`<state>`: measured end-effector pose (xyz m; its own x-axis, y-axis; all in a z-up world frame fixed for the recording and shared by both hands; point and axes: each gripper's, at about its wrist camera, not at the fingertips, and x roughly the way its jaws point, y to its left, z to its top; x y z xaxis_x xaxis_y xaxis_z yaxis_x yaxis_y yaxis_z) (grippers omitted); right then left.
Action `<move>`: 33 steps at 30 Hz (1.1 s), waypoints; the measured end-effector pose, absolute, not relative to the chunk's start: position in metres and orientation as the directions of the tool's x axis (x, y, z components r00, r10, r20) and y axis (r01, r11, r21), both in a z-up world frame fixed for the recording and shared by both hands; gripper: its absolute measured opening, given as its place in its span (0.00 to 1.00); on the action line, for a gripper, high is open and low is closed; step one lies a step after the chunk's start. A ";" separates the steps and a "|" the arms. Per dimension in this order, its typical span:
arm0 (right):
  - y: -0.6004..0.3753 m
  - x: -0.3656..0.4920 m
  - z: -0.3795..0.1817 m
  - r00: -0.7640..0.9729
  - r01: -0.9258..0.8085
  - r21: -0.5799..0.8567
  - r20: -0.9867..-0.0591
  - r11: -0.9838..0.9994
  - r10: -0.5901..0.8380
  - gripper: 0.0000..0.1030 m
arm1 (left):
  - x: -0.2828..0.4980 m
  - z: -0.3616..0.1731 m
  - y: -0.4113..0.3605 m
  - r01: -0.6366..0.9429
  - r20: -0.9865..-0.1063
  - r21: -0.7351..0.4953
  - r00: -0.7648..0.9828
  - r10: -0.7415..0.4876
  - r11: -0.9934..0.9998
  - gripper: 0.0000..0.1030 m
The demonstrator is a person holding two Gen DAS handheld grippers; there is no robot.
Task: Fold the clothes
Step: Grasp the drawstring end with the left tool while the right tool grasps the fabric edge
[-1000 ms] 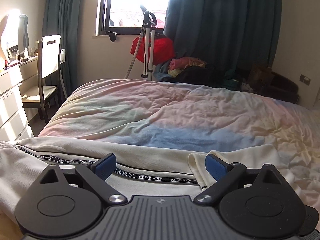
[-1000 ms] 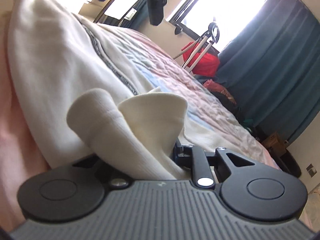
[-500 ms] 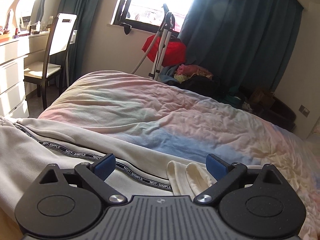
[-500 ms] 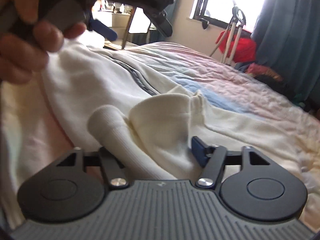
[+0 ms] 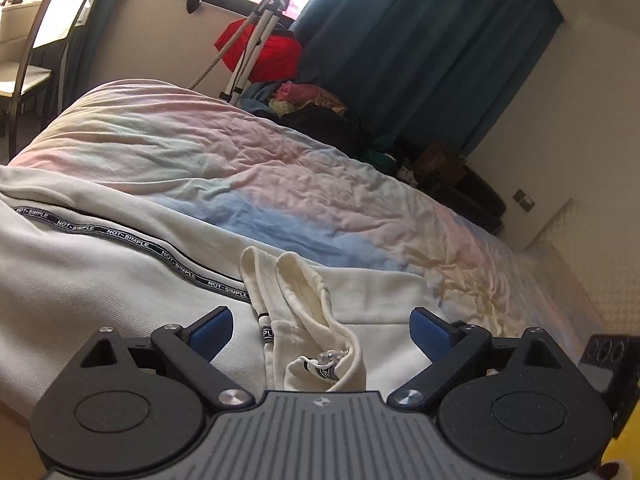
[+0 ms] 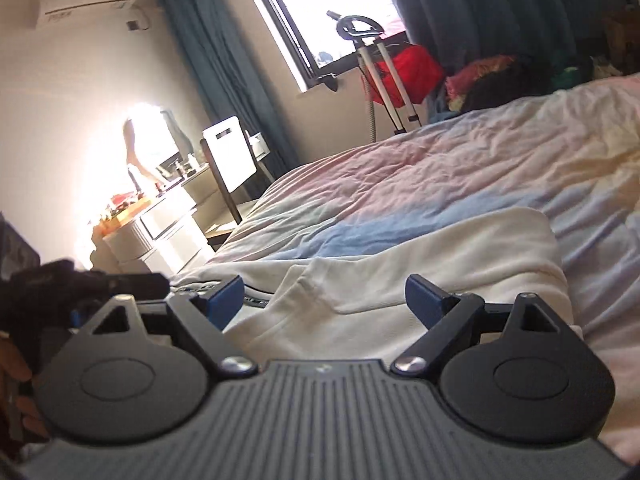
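A cream garment with a black "NOT-SIMPLE" stripe lies on the near side of the bed. Its ribbed cuff stands folded up between the blue pads of my left gripper, which is open and empty just above it. In the right wrist view the same cream garment lies flat with a fold across it. My right gripper is open and empty over it. The other gripper's black body and the hand holding it show at the left.
The bed has a crumpled pastel quilt stretching away. Beyond it are a window, teal curtains, a red bag on a stand, a clothes pile, a white chair and a dresser.
My right gripper has let go of the cream cuff and opened wide; the cuff now lies on the garment. My left gripper has shifted right over the cuff, still open.
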<state>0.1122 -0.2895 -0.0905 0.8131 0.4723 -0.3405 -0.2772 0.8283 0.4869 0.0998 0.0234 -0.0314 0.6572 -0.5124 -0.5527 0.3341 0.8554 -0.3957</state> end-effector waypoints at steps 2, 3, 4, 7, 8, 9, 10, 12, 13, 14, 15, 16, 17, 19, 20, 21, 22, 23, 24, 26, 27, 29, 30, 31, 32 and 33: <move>-0.296 0.122 -0.097 0.809 -0.243 0.530 -0.351 0.813 0.471 0.80 | 0.095 -0.030 0.003 0.426 -0.558 -0.331 0.632 -0.538 0.842 0.93; -0.297 0.129 -0.099 0.803 -0.246 0.546 -0.348 0.801 0.484 0.79 | 0.092 -0.032 -0.007 0.466 -0.563 -0.296 0.620 -0.546 0.834 0.93; -0.298 0.135 -0.101 0.796 -0.248 0.562 -0.345 0.789 0.497 0.79 | 0.091 -0.034 -0.016 0.491 -0.571 -0.261 0.616 -0.544 0.831 0.93; -0.287 0.157 -0.097 0.754 -0.267 0.578 -0.373 0.771 0.541 0.76 | 0.094 -0.046 -0.033 0.530 -0.590 -0.221 0.596 -0.545 0.818 0.93; -0.281 0.167 -0.095 0.736 -0.276 0.574 -0.388 0.770 0.554 0.70 | 0.098 -0.051 -0.035 0.537 -0.600 -0.226 0.581 -0.550 0.813 0.90; -0.273 0.179 -0.091 0.713 -0.282 0.572 -0.412 0.770 0.567 0.70 | 0.102 -0.055 -0.037 0.542 -0.611 -0.232 0.564 -0.555 0.807 0.85; -0.265 0.191 -0.088 0.688 -0.289 0.568 -0.436 0.770 0.580 0.70 | 0.107 -0.059 -0.039 0.548 -0.622 -0.239 0.548 -0.559 0.802 0.83; -0.244 0.216 -0.081 0.624 -0.319 0.554 -0.488 0.769 0.610 0.69 | 0.115 -0.067 -0.040 0.552 -0.625 -0.248 0.537 -0.566 0.796 0.82; -0.233 0.225 -0.079 0.604 -0.331 0.525 -0.520 0.784 0.604 0.69 | 0.120 -0.071 -0.040 0.549 -0.628 -0.255 0.532 -0.568 0.796 0.82; -0.223 0.234 -0.077 0.584 -0.345 0.496 -0.552 0.797 0.596 0.69 | 0.125 -0.076 -0.040 0.543 -0.638 -0.260 0.524 -0.564 0.798 0.81; -0.212 0.244 -0.075 0.563 -0.357 0.467 -0.583 0.809 0.585 0.69 | 0.129 -0.081 -0.039 0.537 -0.650 -0.265 0.514 -0.559 0.801 0.78; -0.203 0.252 -0.077 0.537 -0.353 0.449 -0.621 0.821 0.570 0.68 | 0.134 -0.086 -0.038 0.531 -0.662 -0.269 0.504 -0.555 0.804 0.78; -0.195 0.260 -0.080 0.511 -0.349 0.428 -0.659 0.833 0.553 0.62 | 0.137 -0.091 -0.037 0.523 -0.674 -0.269 0.497 -0.546 0.808 0.75; -0.181 0.271 -0.087 0.477 -0.331 0.360 -0.734 0.872 0.484 0.52 | 0.140 -0.096 -0.034 0.516 -0.683 -0.288 0.480 -0.551 0.807 0.73; -0.176 0.274 -0.091 0.466 -0.317 0.323 -0.766 0.892 0.443 0.48 | 0.141 -0.097 -0.033 0.511 -0.683 -0.303 0.472 -0.557 0.804 0.72; -0.171 0.276 -0.095 0.458 -0.302 0.286 -0.793 0.909 0.402 0.39 | 0.141 -0.098 -0.031 0.496 -0.691 -0.320 0.461 -0.557 0.807 0.68; -0.167 0.277 -0.099 0.450 -0.288 0.249 -0.817 0.925 0.360 0.34 | 0.142 -0.099 -0.028 0.479 -0.700 -0.336 0.449 -0.556 0.811 0.65; -0.163 0.276 -0.099 0.455 -0.282 0.223 -0.825 0.933 0.335 0.26 | 0.143 -0.100 -0.024 0.451 -0.709 -0.360 0.436 -0.554 0.816 0.49; -0.159 0.273 -0.097 0.466 -0.284 0.203 -0.825 0.937 0.320 0.16 | 0.144 -0.101 -0.018 0.427 -0.713 -0.394 0.417 -0.564 0.814 0.45; -0.149 0.265 -0.087 0.505 -0.293 0.157 -0.812 0.943 0.293 0.10 | 0.145 -0.102 -0.003 0.383 -0.688 -0.491 0.380 -0.618 0.782 0.30; -0.145 0.262 -0.082 0.525 -0.297 0.144 -0.801 0.944 0.288 0.09 | 0.145 -0.102 0.007 0.345 -0.664 -0.555 0.364 -0.653 0.757 0.28; -0.140 0.256 -0.071 0.563 -0.296 0.146 -0.772 0.944 0.296 0.09 | 0.143 -0.102 0.027 0.271 -0.619 -0.645 0.362 -0.697 0.714 0.25; -0.136 0.253 -0.067 0.585 -0.299 0.140 -0.755 0.944 0.297 0.09 | 0.142 -0.103 0.036 0.231 -0.600 -0.683 0.362 -0.713 0.693 0.23; -0.133 0.254 -0.071 0.581 -0.297 0.140 -0.759 0.945 0.295 0.09 | 0.141 -0.105 0.043 0.198 -0.590 -0.708 0.361 -0.722 0.678 0.23; -0.130 0.254 -0.075 0.577 -0.296 0.139 -0.763 0.945 0.293 0.09 | 0.140 -0.108 0.047 0.173 -0.596 -0.714 0.358 -0.719 0.679 0.23; -0.126 0.254 -0.079 0.573 -0.294 0.139 -0.767 0.946 0.291 0.08 | 0.140 -0.112 0.051 0.149 -0.606 -0.716 0.354 -0.713 0.682 0.23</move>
<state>0.2541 -0.1264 -0.0794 0.5726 0.2905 -0.7667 -0.2937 0.9457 0.1390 0.1398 0.0509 -0.1123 0.3541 -0.7127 -0.6055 0.1488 0.6822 -0.7159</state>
